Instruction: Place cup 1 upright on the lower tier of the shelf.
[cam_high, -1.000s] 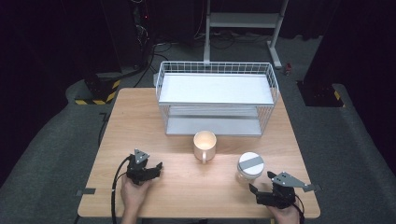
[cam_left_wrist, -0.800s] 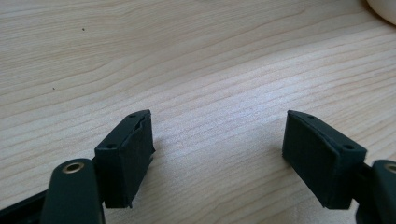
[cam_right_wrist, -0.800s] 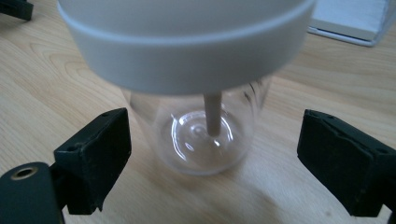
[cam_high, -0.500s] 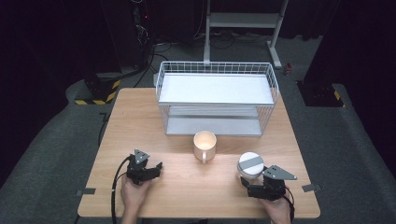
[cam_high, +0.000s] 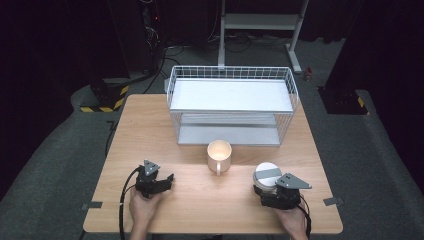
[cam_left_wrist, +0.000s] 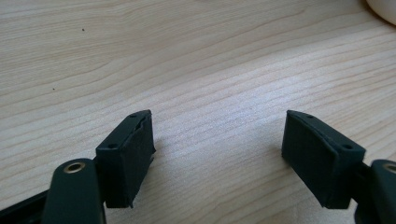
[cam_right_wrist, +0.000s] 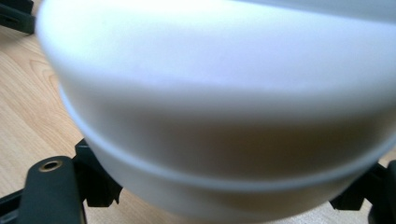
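Wooden bench (cam_high: 200, 210) on dark floor. Wire rack (cam_high: 232, 107) at 12 o'clock; cream mug (cam_high: 219, 155) centre. White lidded jar (cam_high: 267, 176) at 4 o'clock, right gripper (cam_high: 267, 189) fingers just closing around it, contact unclear. Left gripper (cam_high: 167, 179) at 8 o'clock, fingers released, nothing between.

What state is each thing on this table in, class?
White container: upright, lid on, between the right gripper jaws, which have just been closing.
Mug: upright, untouched.
Wire rack: upright, shelves bare.
Left gripper: open over bare wood.
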